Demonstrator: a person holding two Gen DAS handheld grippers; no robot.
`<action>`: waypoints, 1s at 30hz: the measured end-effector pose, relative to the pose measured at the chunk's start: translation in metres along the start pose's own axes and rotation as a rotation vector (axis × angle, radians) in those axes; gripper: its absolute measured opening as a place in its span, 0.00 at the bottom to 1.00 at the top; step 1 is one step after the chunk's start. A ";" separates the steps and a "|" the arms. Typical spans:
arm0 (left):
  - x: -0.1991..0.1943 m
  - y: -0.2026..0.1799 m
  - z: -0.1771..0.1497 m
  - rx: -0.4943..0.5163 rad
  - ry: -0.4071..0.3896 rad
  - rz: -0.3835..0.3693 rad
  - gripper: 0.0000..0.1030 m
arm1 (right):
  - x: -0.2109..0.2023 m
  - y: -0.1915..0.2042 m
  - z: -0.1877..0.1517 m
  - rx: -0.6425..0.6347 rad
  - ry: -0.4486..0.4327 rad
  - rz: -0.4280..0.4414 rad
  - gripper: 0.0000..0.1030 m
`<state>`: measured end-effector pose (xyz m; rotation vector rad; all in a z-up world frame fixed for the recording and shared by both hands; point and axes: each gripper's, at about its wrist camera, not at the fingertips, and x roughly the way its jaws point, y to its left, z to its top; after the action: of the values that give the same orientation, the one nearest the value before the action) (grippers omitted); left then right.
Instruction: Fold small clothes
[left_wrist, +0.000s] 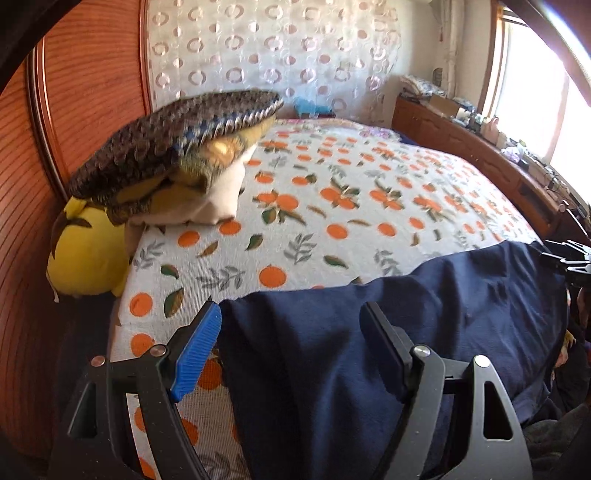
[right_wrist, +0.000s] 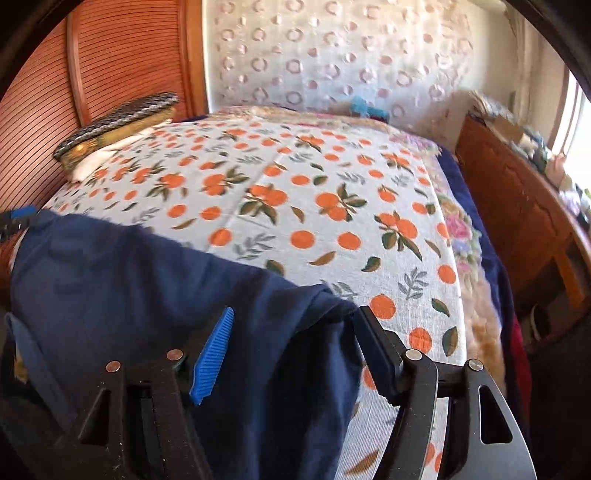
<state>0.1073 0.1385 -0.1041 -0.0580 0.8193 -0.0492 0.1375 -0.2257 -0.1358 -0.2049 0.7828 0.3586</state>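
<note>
Navy garment (left_wrist: 369, 332), near edge apparently cut off

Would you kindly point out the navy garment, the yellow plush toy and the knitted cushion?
navy garment (left_wrist: 388, 314): left wrist view, middle of the cloth.
yellow plush toy (left_wrist: 86, 254): left wrist view, its yellow body.
knitted cushion (left_wrist: 177, 140): left wrist view, its top face.

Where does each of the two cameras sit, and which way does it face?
Left wrist: on the left gripper, looking down across the navy garment towards the pillow stack; its open jaws show, and the other gripper at the right edge.
Right wrist: on the right gripper, over the garment's right corner; its open jaws show.
Shared: garment, orange-print bedspread, pillow stack, wooden headboard.
</note>
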 end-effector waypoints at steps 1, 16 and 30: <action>0.002 0.001 -0.001 -0.003 0.006 -0.002 0.76 | 0.005 -0.002 0.003 0.011 0.007 -0.006 0.67; 0.021 0.010 -0.005 -0.017 0.047 0.021 0.76 | 0.019 -0.014 0.001 0.080 0.001 0.088 0.28; 0.017 0.014 -0.003 -0.031 0.039 -0.024 0.47 | 0.008 -0.015 -0.011 0.096 -0.067 0.088 0.15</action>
<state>0.1166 0.1517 -0.1199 -0.0962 0.8589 -0.0609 0.1415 -0.2416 -0.1489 -0.0682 0.7427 0.4078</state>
